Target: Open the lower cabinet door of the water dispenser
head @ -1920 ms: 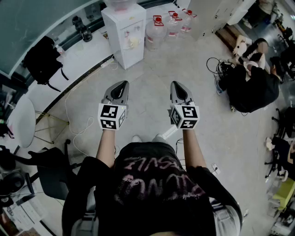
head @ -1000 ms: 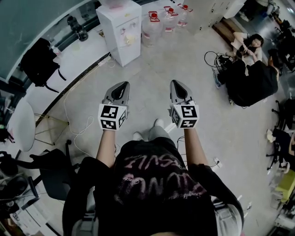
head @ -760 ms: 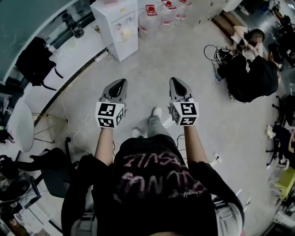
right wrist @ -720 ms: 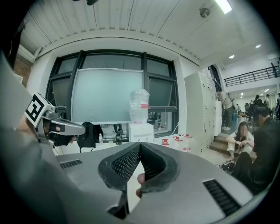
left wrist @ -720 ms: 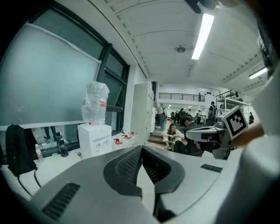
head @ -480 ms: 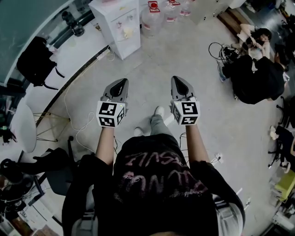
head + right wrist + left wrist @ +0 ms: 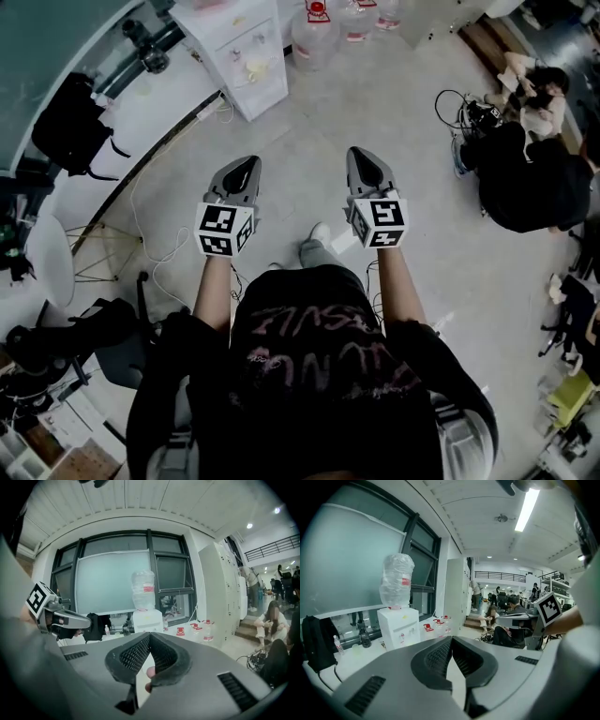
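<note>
The white water dispenser [image 7: 242,49] stands at the top of the head view, against a white ledge, with a clear bottle [image 7: 396,579] on top. Its lower cabinet door [image 7: 268,90] looks closed. Both grippers are held side by side over bare floor, well short of the dispenser and pointing towards it. My left gripper [image 7: 246,167] is shut with nothing between its jaws, and its tips [image 7: 450,639] meet in the left gripper view. My right gripper [image 7: 362,157] is shut and empty too. The dispenser [image 7: 147,620] shows just above the right gripper's tips [image 7: 150,634].
Several water jugs with red caps [image 7: 315,37] stand right of the dispenser. A black backpack [image 7: 64,120] lies on the ledge at left, and a white cable [image 7: 150,255] trails over the floor. People [image 7: 525,178] sit at right. A round white chair [image 7: 45,262] is at far left.
The person has walked towards the dispenser, which now sits closer, at the frame's top edge. Both grippers stay shut and side by side.
</note>
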`<state>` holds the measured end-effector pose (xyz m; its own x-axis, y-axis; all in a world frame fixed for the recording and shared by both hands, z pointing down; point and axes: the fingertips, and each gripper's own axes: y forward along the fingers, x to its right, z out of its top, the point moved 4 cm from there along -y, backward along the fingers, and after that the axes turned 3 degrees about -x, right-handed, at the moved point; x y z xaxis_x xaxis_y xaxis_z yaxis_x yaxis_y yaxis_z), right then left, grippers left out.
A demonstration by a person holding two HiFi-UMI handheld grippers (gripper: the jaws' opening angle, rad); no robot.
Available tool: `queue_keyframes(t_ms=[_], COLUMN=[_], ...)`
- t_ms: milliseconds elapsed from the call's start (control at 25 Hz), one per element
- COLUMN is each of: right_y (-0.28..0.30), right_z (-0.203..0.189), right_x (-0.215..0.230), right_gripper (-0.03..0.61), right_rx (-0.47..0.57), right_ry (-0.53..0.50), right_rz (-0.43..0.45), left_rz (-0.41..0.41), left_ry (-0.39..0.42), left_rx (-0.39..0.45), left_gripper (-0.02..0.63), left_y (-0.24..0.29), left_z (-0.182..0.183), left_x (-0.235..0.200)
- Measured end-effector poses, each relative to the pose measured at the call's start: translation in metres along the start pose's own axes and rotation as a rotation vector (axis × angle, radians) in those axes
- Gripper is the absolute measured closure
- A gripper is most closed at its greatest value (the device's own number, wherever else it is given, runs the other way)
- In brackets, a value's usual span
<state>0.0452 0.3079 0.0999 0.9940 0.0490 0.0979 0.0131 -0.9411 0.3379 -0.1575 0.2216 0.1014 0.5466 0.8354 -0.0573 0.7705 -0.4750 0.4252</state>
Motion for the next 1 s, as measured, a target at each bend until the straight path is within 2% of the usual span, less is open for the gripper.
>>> queue_keyframes(t_ms=[400,1000], right_y=[0.042,0.094], right_z=[0.014,0.009], right_x=[0.054,0.088], right_gripper=[0.565,0.565], right_rx=[-0.006,-0.054], right_ry=[-0.002,-0.001], right_rz=[0.062,0.047], left_rz=[0.067,0.040], left_ry=[-0.019,-0.048], left_rx=[-0.024,-0.054], left_gripper=[0.601,0.601], left_y=[0.049,0.112], left_z=[0.021,0.023], left_x=[0.006,-0.022])
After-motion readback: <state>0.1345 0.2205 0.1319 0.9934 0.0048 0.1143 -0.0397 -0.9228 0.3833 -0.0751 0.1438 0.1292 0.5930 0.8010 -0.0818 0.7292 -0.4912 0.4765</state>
